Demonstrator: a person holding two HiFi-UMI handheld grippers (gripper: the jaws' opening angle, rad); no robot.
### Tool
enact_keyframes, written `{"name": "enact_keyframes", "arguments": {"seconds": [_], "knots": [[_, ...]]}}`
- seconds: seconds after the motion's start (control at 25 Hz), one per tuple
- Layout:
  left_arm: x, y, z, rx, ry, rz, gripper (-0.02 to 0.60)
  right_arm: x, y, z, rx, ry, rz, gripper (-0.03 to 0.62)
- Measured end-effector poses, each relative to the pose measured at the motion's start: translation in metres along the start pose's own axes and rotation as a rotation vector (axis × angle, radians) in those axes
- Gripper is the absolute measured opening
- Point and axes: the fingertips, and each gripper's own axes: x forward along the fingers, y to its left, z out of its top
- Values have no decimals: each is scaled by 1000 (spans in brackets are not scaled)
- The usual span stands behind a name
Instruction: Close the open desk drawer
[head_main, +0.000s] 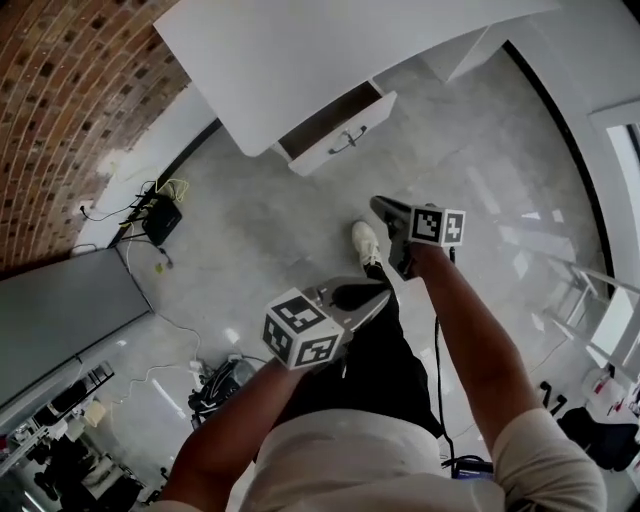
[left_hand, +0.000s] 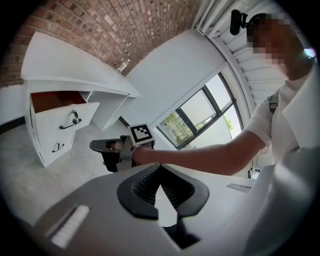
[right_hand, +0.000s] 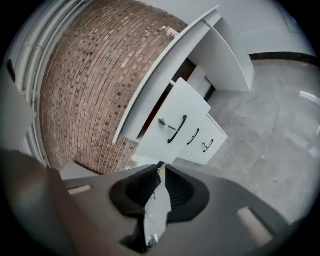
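The white desk (head_main: 270, 45) stands against the brick wall, its top drawer (head_main: 338, 128) pulled out, with a dark handle (head_main: 347, 141) on its front. In the right gripper view the open drawer (right_hand: 176, 125) hangs ahead of the jaws, above two closed drawers (right_hand: 205, 139). My right gripper (head_main: 378, 204) is shut and empty, well short of the drawer, above the floor. My left gripper (head_main: 384, 294) is shut too, lower and nearer my body. The left gripper view shows the open drawer (left_hand: 61, 114) at far left and the right gripper (left_hand: 102, 146) held out in front.
A person's white shoe (head_main: 366, 243) stands on the grey tiled floor (head_main: 260, 230) between me and the desk. A black box with cables (head_main: 160, 218) lies by the brick wall (head_main: 70, 90). A grey panel (head_main: 65, 310) is at left, and a white rack (head_main: 585, 300) at right.
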Motion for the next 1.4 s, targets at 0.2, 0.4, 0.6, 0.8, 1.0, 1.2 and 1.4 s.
{"name": "enact_keyframes", "arguments": {"seconds": [0.2,0.4,0.6,0.8,1.0,1.2,1.4], "knots": [[41,47,22,-33,-12,-45,6,49,-39,52,104,-77,40,48],[75,89,36,-18,0,-56,6,92,-68,89,173,-113,103,58],[94,127,33,-18,44,-47,6,121,-78,106,247,-151,190,60],[101,148,29,-25,58,-34,6,133,-75,112,290,-158,274,60],[107,157,31,-35,66,-27,6,143,-70,112,275,-133,278,60],[109,168,36,-15,93,-8,6,147,-73,111,303,-142,285,38],[113,173,39,4,142,-4,6,147,-74,112,353,-167,313,29]]}}
